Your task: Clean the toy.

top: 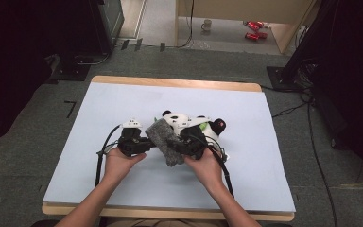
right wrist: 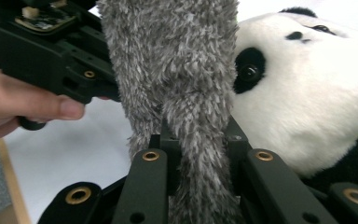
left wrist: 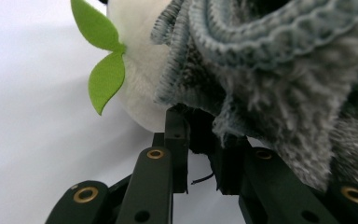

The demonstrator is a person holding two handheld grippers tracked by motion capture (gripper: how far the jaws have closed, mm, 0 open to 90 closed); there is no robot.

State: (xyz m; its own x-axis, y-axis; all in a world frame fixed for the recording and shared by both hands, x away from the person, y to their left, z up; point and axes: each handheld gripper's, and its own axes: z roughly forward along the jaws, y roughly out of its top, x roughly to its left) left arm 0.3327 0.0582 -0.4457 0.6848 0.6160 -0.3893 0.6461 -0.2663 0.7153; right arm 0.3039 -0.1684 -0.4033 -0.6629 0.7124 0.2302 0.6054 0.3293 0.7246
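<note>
Two hand-held grippers meeting over the middle of the table (top: 99, 142) in the high view: left hand-held gripper (top: 147, 143) clamped on the near-left edge of a grey fuzzy cloth (top: 165, 139), right hand-held gripper (top: 182, 145) clamped on its right side, cloth stretched between them and lying just in front of a plush panda (top: 184, 122), touching it. Both hands wrapped round the gripper bodies, forearms entering from the bottom edge. Next, left gripper view: jaws drawn close together on a fold of the grey fuzzy cloth (left wrist: 270, 79), ribbed hem bunched above them; white panda belly (left wrist: 142, 70) right behind, with a green felt leaf (left wrist: 103, 70) sticking out to the left. Lastly, right gripper view: jaws pressed together, pinching a hanging strip of the grey fuzzy cloth (right wrist: 182, 79) squarely between them; panda face (right wrist: 303, 93) just beside on the right, left hand-held gripper (right wrist: 65, 60) and the fingers of a hand (right wrist: 23, 109) at the upper left.
</note>
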